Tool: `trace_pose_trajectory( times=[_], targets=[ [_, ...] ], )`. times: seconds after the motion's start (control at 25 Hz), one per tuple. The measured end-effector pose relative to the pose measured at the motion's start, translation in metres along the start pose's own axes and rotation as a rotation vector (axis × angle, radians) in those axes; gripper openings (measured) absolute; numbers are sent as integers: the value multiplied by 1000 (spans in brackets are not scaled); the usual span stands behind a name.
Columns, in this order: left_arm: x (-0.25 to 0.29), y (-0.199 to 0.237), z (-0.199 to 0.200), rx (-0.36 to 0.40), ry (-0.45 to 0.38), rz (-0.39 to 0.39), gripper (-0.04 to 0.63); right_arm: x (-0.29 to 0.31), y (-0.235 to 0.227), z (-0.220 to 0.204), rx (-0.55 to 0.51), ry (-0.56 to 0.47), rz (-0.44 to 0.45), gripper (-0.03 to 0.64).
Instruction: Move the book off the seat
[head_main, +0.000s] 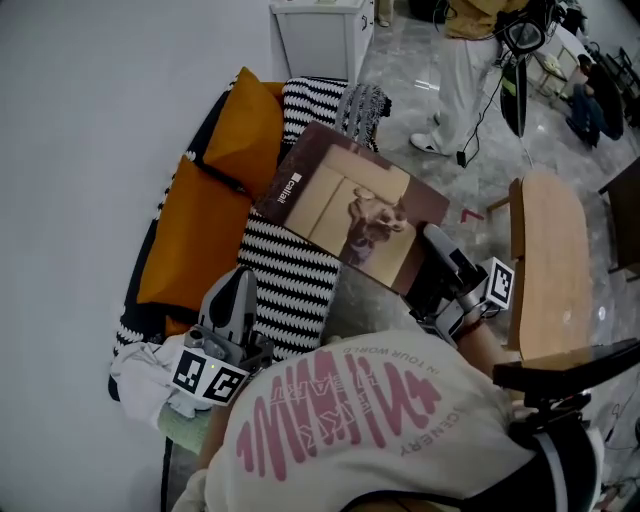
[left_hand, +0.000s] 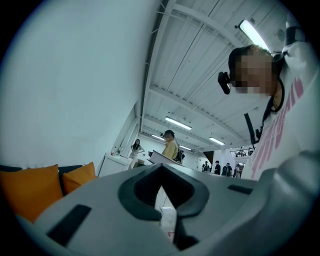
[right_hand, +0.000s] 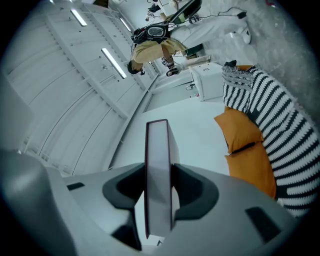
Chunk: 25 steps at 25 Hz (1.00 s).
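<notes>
The book (head_main: 350, 205), large with a brown and tan cover, hangs tilted in the air over the sofa's striped cushions (head_main: 290, 280). My right gripper (head_main: 428, 272) is shut on its lower right corner. In the right gripper view the book (right_hand: 159, 160) stands edge-on between the closed jaws of the right gripper (right_hand: 159, 200). My left gripper (head_main: 237, 290) sits low at the left over the striped cushion, its jaws together and holding nothing. The left gripper view shows the left gripper (left_hand: 161, 172) pointing up toward the room and ceiling.
Two orange cushions (head_main: 200, 230) lean against the white wall behind the seat. White cloth (head_main: 140, 375) lies at the sofa's near end. A wooden chair (head_main: 545, 260) stands to the right. A white cabinet (head_main: 320, 35) and a standing person (head_main: 460, 70) are farther off.
</notes>
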<state>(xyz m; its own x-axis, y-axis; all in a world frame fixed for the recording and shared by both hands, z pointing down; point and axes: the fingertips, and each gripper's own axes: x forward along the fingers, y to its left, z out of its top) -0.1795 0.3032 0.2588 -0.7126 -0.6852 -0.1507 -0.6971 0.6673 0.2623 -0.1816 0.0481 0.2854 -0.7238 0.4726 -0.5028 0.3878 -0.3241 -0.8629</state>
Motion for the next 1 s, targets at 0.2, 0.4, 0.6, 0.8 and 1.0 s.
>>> trace_pose_trajectory(
  times=[0.2,0.4,0.6,0.8,1.0],
  targets=[
    [0,-6,0,-41,-7,-25,8,1,0,-1,-2,11,-6,172],
    [-2,-7,0,-37,-8,-25,8,2,1,-4,3,26,6,172],
    [-3,-6,-3,-36,3,-8,8,1,-2,-3,6,27,3,172],
    [1,-5,-3,-40,20,-27,8,-1,-2,0,-11,7,-2,172],
    [17,0,0,-36,52,-62,8,-1,-2,3,-29,-16,-14,172]
  ],
)
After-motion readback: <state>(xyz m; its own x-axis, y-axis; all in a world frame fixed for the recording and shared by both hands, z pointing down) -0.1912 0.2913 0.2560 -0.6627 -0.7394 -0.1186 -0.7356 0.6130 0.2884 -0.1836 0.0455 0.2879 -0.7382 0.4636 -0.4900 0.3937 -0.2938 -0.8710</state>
